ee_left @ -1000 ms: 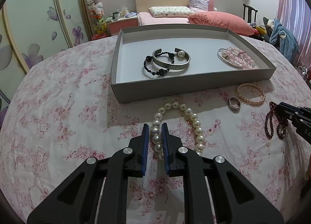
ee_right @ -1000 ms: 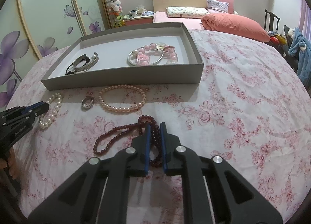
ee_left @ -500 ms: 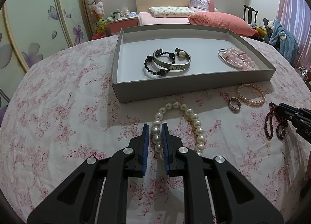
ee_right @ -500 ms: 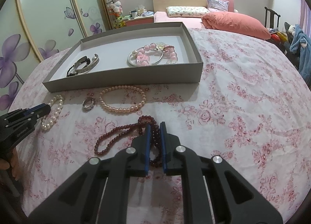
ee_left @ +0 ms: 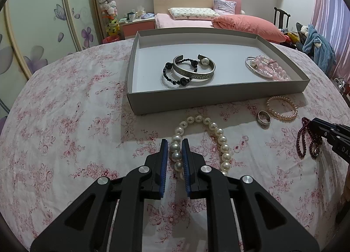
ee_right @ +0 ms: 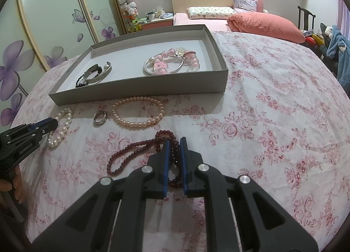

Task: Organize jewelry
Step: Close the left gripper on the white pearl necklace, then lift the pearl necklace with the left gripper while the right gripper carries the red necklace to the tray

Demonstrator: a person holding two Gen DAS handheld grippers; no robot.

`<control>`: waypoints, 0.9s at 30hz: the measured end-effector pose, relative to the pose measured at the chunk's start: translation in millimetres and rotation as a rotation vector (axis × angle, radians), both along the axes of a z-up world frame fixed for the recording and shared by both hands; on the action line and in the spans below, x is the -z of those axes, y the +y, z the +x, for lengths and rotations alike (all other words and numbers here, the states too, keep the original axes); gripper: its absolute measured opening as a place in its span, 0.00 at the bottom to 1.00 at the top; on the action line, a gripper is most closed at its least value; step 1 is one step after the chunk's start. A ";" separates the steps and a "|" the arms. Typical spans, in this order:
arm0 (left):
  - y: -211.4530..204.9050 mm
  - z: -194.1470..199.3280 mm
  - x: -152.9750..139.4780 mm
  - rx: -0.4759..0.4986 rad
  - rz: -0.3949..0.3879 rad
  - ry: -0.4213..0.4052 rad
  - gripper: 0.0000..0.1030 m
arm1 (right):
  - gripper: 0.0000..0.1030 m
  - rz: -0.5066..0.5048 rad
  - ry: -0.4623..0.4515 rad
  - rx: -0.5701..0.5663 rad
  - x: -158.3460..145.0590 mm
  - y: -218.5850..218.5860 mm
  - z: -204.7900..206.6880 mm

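My left gripper [ee_left: 175,142] is shut on the left strand of a large white pearl bracelet [ee_left: 221,140] that lies on the floral cloth. My right gripper [ee_right: 174,142] is shut on a dark red bead strand [ee_right: 131,158] on the cloth. The grey tray [ee_left: 196,96] holds a silver cuff [ee_left: 194,72], a black bead bracelet [ee_left: 175,79] and a pink bead bracelet with a silver bangle [ee_left: 266,68]. A small pink pearl bracelet [ee_right: 137,114] and a silver ring [ee_right: 100,117] lie in front of the tray.
The table wears a pink floral cloth [ee_left: 65,120]. The right gripper shows at the right edge of the left wrist view [ee_left: 332,134]; the left gripper shows at the left of the right wrist view [ee_right: 28,134]. A bed [ee_right: 251,22] stands behind.
Both grippers stay shut on their strands. Both views have shifted slightly; the jewelry has not visibly moved.
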State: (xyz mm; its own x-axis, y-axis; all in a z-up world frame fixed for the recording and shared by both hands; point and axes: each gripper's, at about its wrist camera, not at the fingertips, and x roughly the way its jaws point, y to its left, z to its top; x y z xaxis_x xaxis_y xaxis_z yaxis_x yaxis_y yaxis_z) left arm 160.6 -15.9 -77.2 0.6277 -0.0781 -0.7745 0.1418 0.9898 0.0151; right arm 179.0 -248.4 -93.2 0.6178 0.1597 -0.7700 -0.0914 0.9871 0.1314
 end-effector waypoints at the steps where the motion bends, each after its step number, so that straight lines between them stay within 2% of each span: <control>1: 0.1 0.0 0.0 0.000 0.000 0.000 0.14 | 0.11 -0.001 0.000 0.000 0.0 0.3 0.0; 6: 0.0 0.1 0.2 0.000 0.005 -0.001 0.14 | 0.11 0.006 0.000 0.000 0.2 -0.4 0.1; 10: -0.2 -0.4 0.3 -0.002 0.006 -0.002 0.10 | 0.07 0.088 -0.001 0.016 -0.1 -9.7 -0.2; 12: 6.2 -3.4 -0.4 -0.015 -0.033 0.002 0.10 | 0.05 0.125 -0.008 0.020 -2.4 -14.2 -2.7; 17: 20.2 -16.5 -8.4 -0.040 -0.117 -0.013 0.10 | 0.05 0.215 -0.107 0.009 -27.7 -22.8 -19.1; 21: 26.9 -31.0 -25.6 -0.049 -0.200 -0.069 0.10 | 0.05 0.266 -0.185 -0.006 -49.8 -22.5 -30.0; 27: 22.0 -48.8 -46.4 -0.031 -0.277 -0.149 0.10 | 0.05 0.289 -0.268 -0.001 -69.1 -19.5 -43.7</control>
